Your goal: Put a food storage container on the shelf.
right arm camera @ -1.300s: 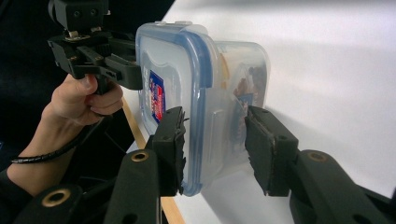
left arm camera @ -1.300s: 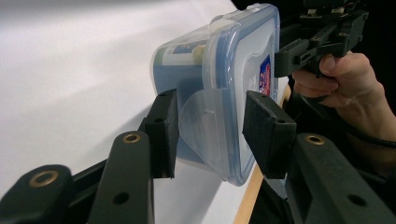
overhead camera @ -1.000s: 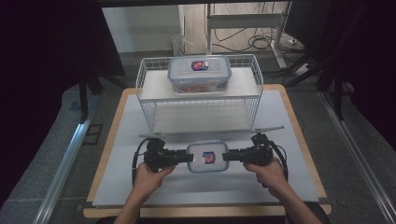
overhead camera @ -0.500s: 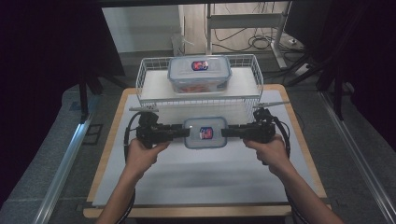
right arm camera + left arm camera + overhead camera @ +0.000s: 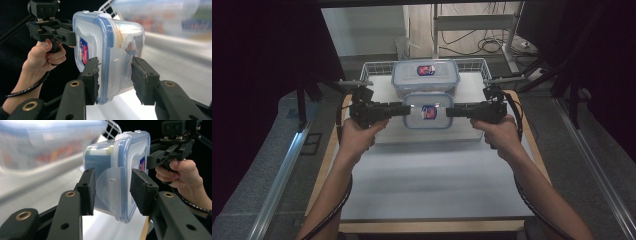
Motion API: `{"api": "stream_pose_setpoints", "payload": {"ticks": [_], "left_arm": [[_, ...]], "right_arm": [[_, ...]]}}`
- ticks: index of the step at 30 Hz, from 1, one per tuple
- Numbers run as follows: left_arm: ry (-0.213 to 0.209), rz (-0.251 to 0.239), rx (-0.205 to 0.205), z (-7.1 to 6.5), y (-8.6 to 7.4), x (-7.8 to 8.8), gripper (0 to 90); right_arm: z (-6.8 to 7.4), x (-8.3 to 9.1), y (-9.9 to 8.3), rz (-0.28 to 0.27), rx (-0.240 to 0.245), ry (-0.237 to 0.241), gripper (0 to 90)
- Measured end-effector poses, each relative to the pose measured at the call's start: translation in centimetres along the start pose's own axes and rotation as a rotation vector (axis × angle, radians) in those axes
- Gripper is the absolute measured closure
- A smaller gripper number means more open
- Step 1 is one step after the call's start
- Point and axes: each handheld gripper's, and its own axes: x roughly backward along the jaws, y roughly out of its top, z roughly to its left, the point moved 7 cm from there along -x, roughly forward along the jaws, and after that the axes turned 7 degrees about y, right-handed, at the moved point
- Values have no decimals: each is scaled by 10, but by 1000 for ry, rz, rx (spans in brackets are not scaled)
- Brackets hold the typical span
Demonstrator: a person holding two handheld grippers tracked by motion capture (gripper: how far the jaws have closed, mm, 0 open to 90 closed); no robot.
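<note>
- We see a wooden table (image 5: 326,165) with a pale mat (image 5: 432,185) covering most of its top.
- On the far part of the mat stands a white wire basket (image 5: 379,66).
- We see a lidded plastic box (image 5: 426,76) resting on top of that basket.

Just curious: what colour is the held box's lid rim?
Blue, on the box; right gripper view.
</note>
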Motion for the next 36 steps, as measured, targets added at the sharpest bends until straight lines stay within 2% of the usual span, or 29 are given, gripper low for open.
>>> {"api": "stream_pose_setpoints", "payload": {"ticks": [5,11,27,36], "left_arm": [[13,-16,-5,1,24,4,567],[16,-33,0,7,42,4,566],[32,-50,29,22,72,-1,566],[38,-60,52,31,83,-4,565]], "right_arm": [[0,1,26,-20,13,3,581],[-2,1,47,-31,15,-2,580],[-18,-3,79,-57,-15,1,578],[-25,-6,96,-62,-22,-3,575]]}}
